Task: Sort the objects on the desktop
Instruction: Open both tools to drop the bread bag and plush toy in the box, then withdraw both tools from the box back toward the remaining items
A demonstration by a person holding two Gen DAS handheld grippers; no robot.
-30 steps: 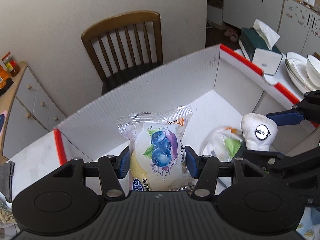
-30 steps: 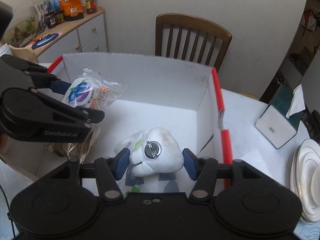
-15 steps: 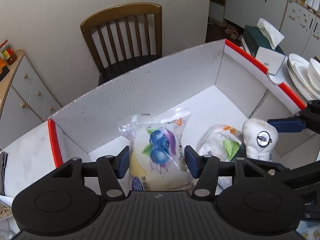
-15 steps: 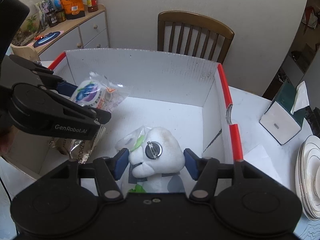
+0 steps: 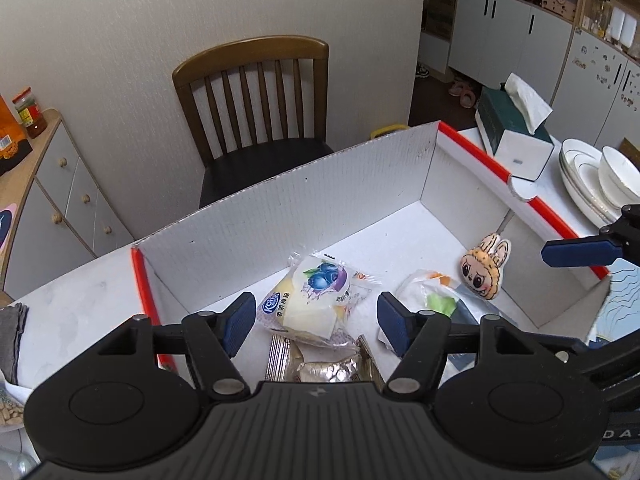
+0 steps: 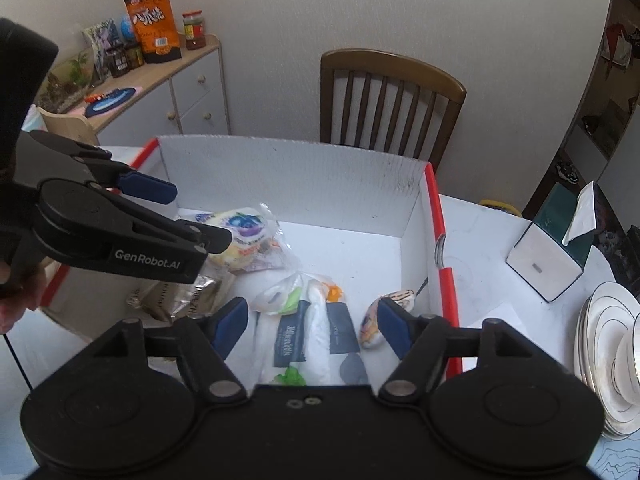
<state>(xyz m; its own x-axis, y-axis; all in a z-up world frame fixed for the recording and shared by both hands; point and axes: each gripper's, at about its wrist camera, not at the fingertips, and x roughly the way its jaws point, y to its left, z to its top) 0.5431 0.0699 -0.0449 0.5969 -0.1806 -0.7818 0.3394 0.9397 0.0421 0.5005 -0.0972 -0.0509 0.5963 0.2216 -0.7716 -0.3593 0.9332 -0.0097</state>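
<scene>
A white box with red rims [image 5: 360, 184] [image 6: 288, 176] holds the sorted items. My left gripper [image 5: 316, 320] is open and empty above the blueberry snack pack [image 5: 316, 300], which lies on the box floor [image 6: 248, 236]. My right gripper [image 6: 312, 328] is open and empty above a white wipes pack [image 6: 304, 328] [image 5: 432, 300]. The bunny plush charm [image 5: 484, 272] lies by the right wall, face up; it also shows in the right wrist view [image 6: 384, 316]. A silver foil packet [image 5: 320, 364] lies under the snack pack.
A wooden chair [image 5: 256, 96] stands behind the table. A tissue box [image 5: 516, 136] [image 6: 556, 248] and stacked white plates and bowls [image 5: 600, 184] [image 6: 612, 356] sit right of the box. A cabinet with snacks and jars [image 6: 152, 60] stands at the left.
Both grippers opened and rose. The blueberry snack pack dropped onto the box floor. The plush charm dropped by the right wall and now lies face up.
</scene>
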